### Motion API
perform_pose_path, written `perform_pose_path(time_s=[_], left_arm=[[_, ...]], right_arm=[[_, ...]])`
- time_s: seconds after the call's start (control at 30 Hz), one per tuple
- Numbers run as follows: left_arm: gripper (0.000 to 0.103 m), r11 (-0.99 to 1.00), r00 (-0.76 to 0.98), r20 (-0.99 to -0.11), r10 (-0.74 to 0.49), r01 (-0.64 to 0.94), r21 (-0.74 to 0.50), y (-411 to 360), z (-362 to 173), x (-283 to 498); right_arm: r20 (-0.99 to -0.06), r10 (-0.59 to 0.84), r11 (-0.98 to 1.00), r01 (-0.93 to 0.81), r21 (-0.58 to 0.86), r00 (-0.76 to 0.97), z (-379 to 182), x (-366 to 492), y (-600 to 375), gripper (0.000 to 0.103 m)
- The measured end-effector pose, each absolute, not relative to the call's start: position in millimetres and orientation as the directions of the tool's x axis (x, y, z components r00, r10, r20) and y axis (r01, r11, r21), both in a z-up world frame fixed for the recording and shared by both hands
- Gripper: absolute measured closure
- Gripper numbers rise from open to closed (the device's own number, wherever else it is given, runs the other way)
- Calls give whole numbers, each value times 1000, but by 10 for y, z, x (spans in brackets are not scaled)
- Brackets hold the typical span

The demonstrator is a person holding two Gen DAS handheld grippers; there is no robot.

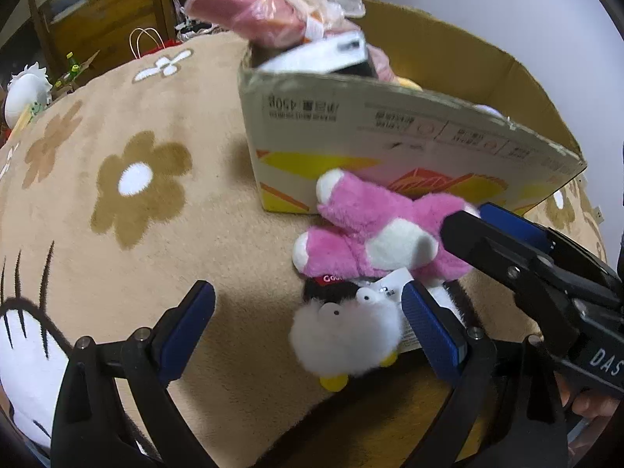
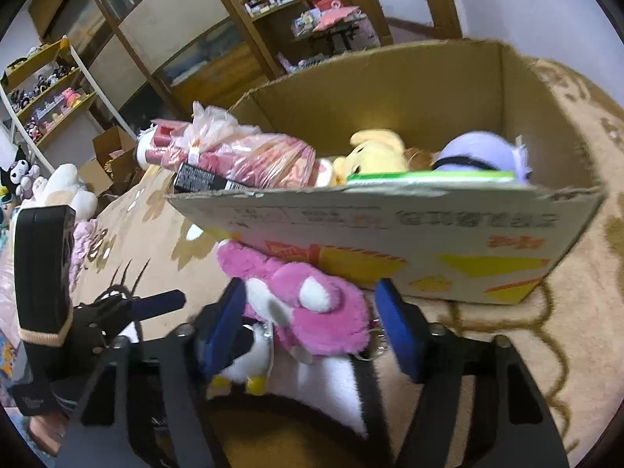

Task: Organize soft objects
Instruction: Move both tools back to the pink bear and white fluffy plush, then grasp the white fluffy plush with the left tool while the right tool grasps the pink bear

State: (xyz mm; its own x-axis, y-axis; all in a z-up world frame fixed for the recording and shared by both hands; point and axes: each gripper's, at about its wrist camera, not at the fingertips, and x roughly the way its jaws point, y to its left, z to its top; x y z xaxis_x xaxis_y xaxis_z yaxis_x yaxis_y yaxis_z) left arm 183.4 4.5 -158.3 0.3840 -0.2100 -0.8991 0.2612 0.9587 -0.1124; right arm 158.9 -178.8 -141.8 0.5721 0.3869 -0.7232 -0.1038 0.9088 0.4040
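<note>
A pink and white plush toy (image 1: 374,230) lies on the tan blanket against the front of a cardboard box (image 1: 390,148). A small white fluffy toy (image 1: 343,335) with yellow feet lies just in front of it. My left gripper (image 1: 308,327) is open, its jaws either side of the white toy. My right gripper (image 2: 308,327) is open around the pink plush (image 2: 316,304), and also shows in the left wrist view (image 1: 464,218). The box (image 2: 390,226) holds a yellow plush (image 2: 374,152), a purple plush (image 2: 479,152) and a pink wrapped bundle (image 2: 241,156).
The tan flower-patterned blanket (image 1: 128,179) covers the surface. Shelves (image 2: 50,93) with small items, a wooden cabinet (image 2: 175,39) and more plush toys (image 2: 66,191) stand behind at the left. A white plush (image 1: 27,93) sits at the far left edge.
</note>
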Motion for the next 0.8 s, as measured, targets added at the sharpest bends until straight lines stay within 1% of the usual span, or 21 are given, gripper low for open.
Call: perform_pose_path(time_s=[0.07,0.13,0.2,0.27,0.33,0.43,0.6,0.8], left_arm=[[8,958,377,-902,-209,263,-111,41,-1615,1838],[13,957,364,-908,-209,269,-112,28,-1649,1840],[18,955,348,-915,-205,278,-108,8,-1684,1843],[25,952,333,-922,-200,288,-103,-20,-1720,1841],[40,949,299,-931,-210,292,-121,-39,-1777,1848],[48,953,291,-934,-205,278,-122,-34,-1811,1848],[68,956,294,-932,-214,258,-139,29,-1794,1867],[73,955,310,-928,-205,269,-121,45,-1744,1834]], right_arm=[[-728,391,907,-102,408,563,-1460,1622,-1752,35],[-734,393,907,-101,409,554,-1505,1648,-1717,38],[-749,380,912,-86,401,543,-1560,1664,-1698,39],[-756,382,910,-74,408,532,-1604,1681,-1714,40],[-753,402,897,-61,437,521,-1650,1704,-1746,40],[-750,412,892,-63,447,518,-1673,1707,-1752,41],[-748,409,896,-75,438,522,-1673,1686,-1727,53],[-746,394,906,-90,414,536,-1600,1632,-1736,61]])
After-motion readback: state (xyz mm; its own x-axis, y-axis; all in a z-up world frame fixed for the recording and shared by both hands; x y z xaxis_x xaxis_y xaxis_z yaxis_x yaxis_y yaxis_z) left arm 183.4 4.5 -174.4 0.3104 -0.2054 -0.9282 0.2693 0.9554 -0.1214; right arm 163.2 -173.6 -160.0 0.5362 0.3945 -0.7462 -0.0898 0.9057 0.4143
